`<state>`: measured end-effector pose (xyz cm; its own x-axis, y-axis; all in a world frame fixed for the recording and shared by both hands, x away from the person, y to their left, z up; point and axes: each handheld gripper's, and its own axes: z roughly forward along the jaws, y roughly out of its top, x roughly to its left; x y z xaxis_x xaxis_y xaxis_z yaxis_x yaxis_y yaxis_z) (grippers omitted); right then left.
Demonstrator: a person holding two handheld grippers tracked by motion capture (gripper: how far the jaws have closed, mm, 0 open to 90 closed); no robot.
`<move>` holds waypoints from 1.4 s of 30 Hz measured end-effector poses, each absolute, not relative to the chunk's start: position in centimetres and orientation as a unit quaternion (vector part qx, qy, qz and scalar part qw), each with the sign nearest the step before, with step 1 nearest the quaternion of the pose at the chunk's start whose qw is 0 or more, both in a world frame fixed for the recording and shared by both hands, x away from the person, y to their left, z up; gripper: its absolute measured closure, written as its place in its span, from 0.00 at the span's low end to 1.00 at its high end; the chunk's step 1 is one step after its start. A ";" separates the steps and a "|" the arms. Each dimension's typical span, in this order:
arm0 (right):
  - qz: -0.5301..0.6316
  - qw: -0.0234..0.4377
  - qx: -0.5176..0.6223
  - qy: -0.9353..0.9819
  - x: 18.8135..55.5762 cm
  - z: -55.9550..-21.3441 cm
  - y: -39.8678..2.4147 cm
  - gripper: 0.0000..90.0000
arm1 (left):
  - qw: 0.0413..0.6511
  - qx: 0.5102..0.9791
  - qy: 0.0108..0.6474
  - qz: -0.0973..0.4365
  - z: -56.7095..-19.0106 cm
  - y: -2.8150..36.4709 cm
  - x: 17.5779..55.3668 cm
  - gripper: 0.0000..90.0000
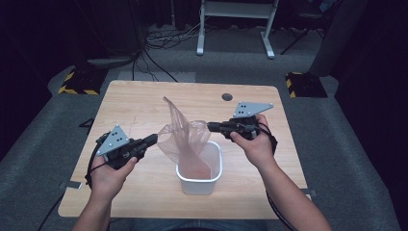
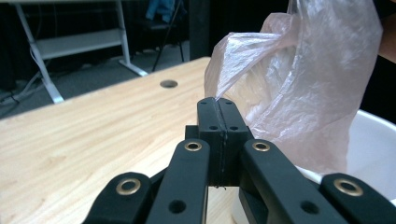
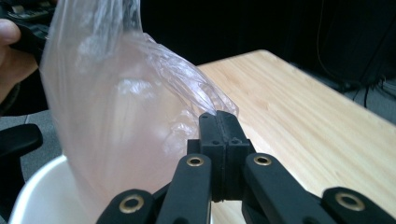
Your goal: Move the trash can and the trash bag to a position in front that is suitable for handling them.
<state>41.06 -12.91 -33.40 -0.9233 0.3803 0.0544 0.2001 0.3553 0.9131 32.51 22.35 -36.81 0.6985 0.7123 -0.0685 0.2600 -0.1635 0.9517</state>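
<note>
Both tools [image 2: 218, 100] [image 3: 218, 114] clenched on thin pinkish translucent bag [image 1: 185, 137], crinkled, hanging into white bin [image 1: 199, 183].

one wooden table [image 1: 144, 103], one white plastic bin [image 1: 199, 182], one thin pinkish plastic bag [image 1: 185, 137], two handheld grippers, left gripper [image 1: 155, 139] and right gripper [image 1: 210, 126], two hands, one round hole [image 1: 227, 96] in the tabletop

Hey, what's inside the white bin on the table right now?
The lower end of a thin pinkish plastic bag hangs down into the white bin, held up at its rim by the left tongs and right tongs. The bag covers the bin's floor, so anything beneath it is hidden.
</note>
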 end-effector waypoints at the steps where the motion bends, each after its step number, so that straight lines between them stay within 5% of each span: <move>1: 0.537 0.081 0.181 0.820 41.3 -33.7 -12.9 1.00 | 0.554 0.736 0.335 0.198 -37.1 22.3 32.8 1.00; 24: 0.493 0.039 0.219 0.841 43.2 -38.6 -12.6 0.99 | 0.516 0.768 0.354 0.134 -40.9 22.2 34.3 1.00; 27: 0.493 0.040 0.220 0.841 43.1 -38.6 -12.9 0.89 | 0.519 0.762 0.358 0.150 -40.9 22.2 34.2 0.84; 29: 0.502 0.045 0.223 0.835 43.1 -38.4 -13.2 0.80 | 0.524 0.756 0.360 0.155 -40.5 22.5 34.1 0.82; 32: 0.510 0.060 0.230 0.827 43.0 -37.8 -13.7 0.67 | 0.542 0.731 0.373 0.181 -39.6 23.0 33.7 0.61; 37: 0.529 0.079 0.230 0.813 42.7 -36.4 -14.3 0.50 | 0.560 0.712 0.374 0.200 -38.0 23.8 32.7 0.51; 42: 0.543 0.089 0.225 0.804 42.3 -35.2 -14.3 0.44 | 0.572 0.701 0.363 0.222 -36.5 24.0 31.5 0.43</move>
<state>42.30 -14.33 -35.20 -0.8830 0.4584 0.1012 0.2654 0.3097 0.9130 31.53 23.99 -36.53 0.6376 0.7634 -0.1037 0.2558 -0.0828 0.9632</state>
